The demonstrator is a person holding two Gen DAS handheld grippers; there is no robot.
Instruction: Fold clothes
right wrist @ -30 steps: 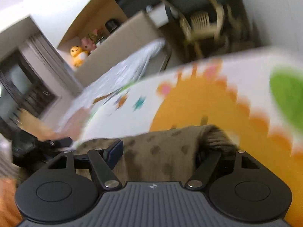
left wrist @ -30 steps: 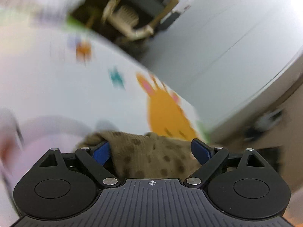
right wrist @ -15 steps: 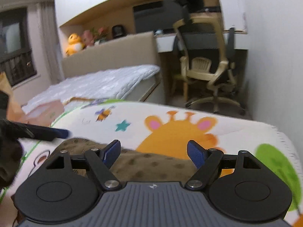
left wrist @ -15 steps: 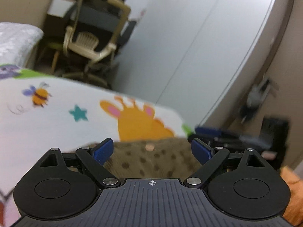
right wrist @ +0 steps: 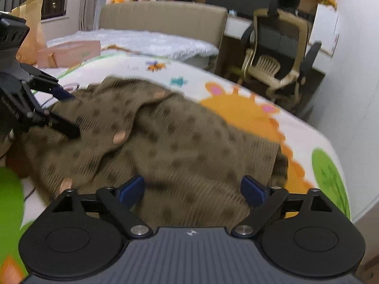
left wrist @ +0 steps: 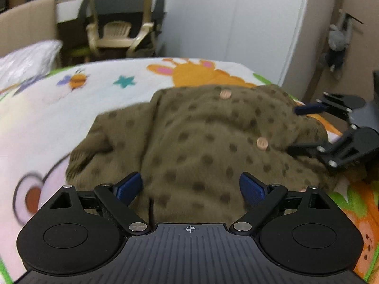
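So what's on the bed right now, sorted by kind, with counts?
Garments: 1, the cardigan
Pink boxes: 1, the box
Paper bags: 1, the bag
Quilts: 1, the quilt
Total: 4

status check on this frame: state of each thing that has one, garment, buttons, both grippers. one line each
cardigan: brown, dotted, lying crumpled on the printed bedspread, not neatly folded.
buttons: three or so show; done up or not, cannot tell.
left gripper: jaws wide apart over the cardigan, pads not pressing it.
right gripper: jaws opening, cardigan between them, pads not pressing it.
office chair: upright, empty, beyond the bed.
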